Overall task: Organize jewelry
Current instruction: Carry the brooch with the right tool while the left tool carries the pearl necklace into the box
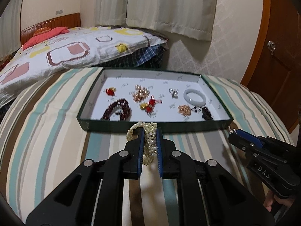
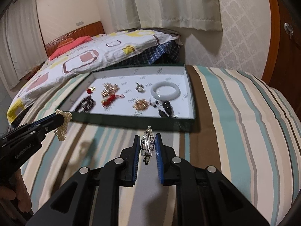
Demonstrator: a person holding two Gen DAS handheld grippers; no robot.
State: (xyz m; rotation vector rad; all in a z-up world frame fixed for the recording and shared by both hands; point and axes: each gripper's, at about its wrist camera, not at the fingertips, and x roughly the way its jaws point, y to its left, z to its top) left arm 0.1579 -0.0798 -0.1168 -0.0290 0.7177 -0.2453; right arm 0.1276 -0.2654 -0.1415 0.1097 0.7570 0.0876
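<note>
- left gripper point(image 1: 149, 131) pinching a cream pearl bracelet point(image 1: 150, 141) between its blue-padded fingers point(image 1: 140, 146); bracelet loops out past the tips and hangs below them, clear of the striped bedspread point(image 1: 47, 131)
- right gripper point(image 2: 148, 139) pinching a silver brooch point(image 2: 147, 146), long axis running along the fingers point(image 2: 135, 150), ends sticking out front and back
- both grippers sit just in front of the near wall of a shallow green tray point(image 1: 154, 126) with a white printed lining, tray lying flat on the bedspread
- in the tray: dark red bead string point(image 1: 117, 110) at near left, small red-and-gold charm point(image 1: 110, 91) behind it, rose-gold bead cluster point(image 1: 141, 92) in the middle, red tassel charm with gold piece point(image 1: 149, 106) in front of that
- right side of the tray: white jade bangle point(image 1: 194, 97), small silver ring-like piece point(image 1: 173, 92) left of it, gold chain pile point(image 1: 184, 110) near the front, black bead piece point(image 1: 206, 113) in the near right corner – blurred, probably a bracelet
- right gripper also seen in the left wrist view at right edge, the person's hand point(image 1: 270, 201) under it
- patterned quilt point(image 1: 65, 50) behind the tray, curtains point(image 1: 169, 5) on the back wall
</note>
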